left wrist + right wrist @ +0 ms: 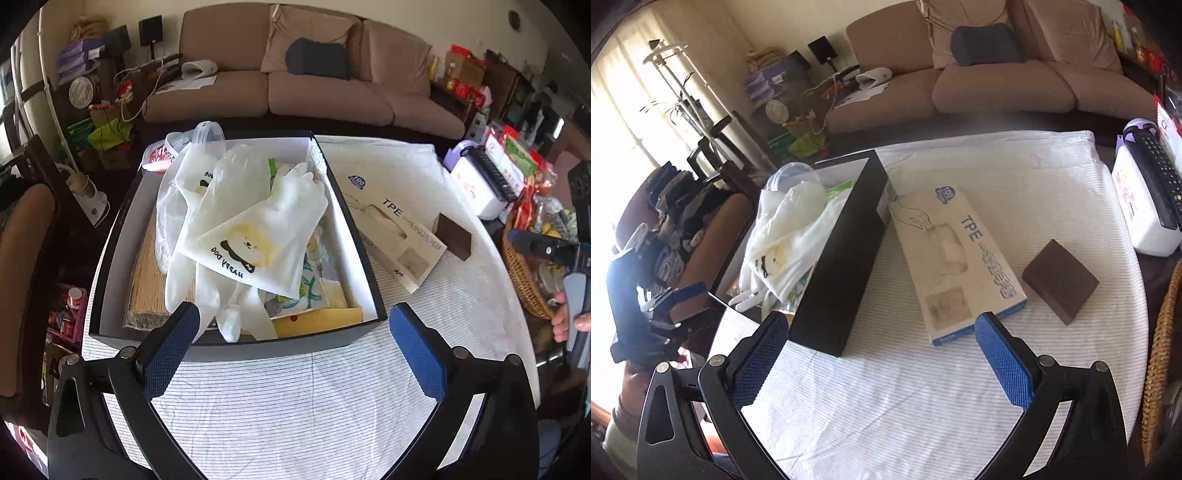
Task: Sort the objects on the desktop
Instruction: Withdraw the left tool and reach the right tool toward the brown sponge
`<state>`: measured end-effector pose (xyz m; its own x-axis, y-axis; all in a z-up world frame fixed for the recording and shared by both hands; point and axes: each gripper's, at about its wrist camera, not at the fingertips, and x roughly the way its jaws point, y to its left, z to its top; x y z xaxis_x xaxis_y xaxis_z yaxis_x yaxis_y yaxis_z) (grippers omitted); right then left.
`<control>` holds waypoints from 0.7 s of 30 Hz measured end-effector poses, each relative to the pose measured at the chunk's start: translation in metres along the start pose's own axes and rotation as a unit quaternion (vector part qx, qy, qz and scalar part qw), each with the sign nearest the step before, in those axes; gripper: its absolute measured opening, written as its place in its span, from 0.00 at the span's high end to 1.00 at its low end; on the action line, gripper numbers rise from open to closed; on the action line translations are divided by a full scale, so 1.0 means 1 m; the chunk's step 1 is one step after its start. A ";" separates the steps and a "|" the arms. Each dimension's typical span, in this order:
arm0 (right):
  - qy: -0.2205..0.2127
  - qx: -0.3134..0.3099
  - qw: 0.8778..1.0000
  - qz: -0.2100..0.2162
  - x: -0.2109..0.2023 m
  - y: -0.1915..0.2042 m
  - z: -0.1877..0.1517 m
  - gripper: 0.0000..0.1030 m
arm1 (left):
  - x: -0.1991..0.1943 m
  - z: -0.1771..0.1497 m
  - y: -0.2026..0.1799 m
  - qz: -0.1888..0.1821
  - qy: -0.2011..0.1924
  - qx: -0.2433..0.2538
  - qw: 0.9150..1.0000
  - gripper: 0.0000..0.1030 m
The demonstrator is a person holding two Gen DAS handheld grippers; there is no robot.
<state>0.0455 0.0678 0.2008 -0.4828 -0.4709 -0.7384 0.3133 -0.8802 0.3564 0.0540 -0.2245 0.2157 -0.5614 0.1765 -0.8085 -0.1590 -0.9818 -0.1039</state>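
left gripper (pixel 293 345): jaws spread wide, empty, over storage box (pixel 236 345) | right gripper (pixel 881 356): spread wide, empty, near glove box (pixel 955 266)

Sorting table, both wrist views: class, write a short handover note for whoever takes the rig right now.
Left gripper: open, empty, over the box's near edge.
Right gripper: open, empty, above the cloth.
Box: already holds bags, gloves and a mat.
Still out on the cloth: glove carton, beside the box's right wall, and brown block, right of the carton.
Left to do: likely put both away.
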 end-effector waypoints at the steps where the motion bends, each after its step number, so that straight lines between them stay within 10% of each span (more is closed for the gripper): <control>1: -0.002 -0.005 1.000 -0.007 -0.003 0.001 -0.005 0.00 | -0.003 -0.002 -0.005 0.001 -0.003 -0.001 1.000 0.00; 21: -0.021 0.039 0.994 -0.101 0.001 -0.115 -0.114 0.00 | 0.064 -0.107 -0.141 -0.124 0.010 -0.007 0.992 0.00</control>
<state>0.1024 0.1753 0.0936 -0.5642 -0.2838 -0.7753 0.1431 -0.9585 0.2466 0.1274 -0.0825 0.1165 -0.4901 0.4113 -0.7685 -0.2788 -0.9093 -0.3089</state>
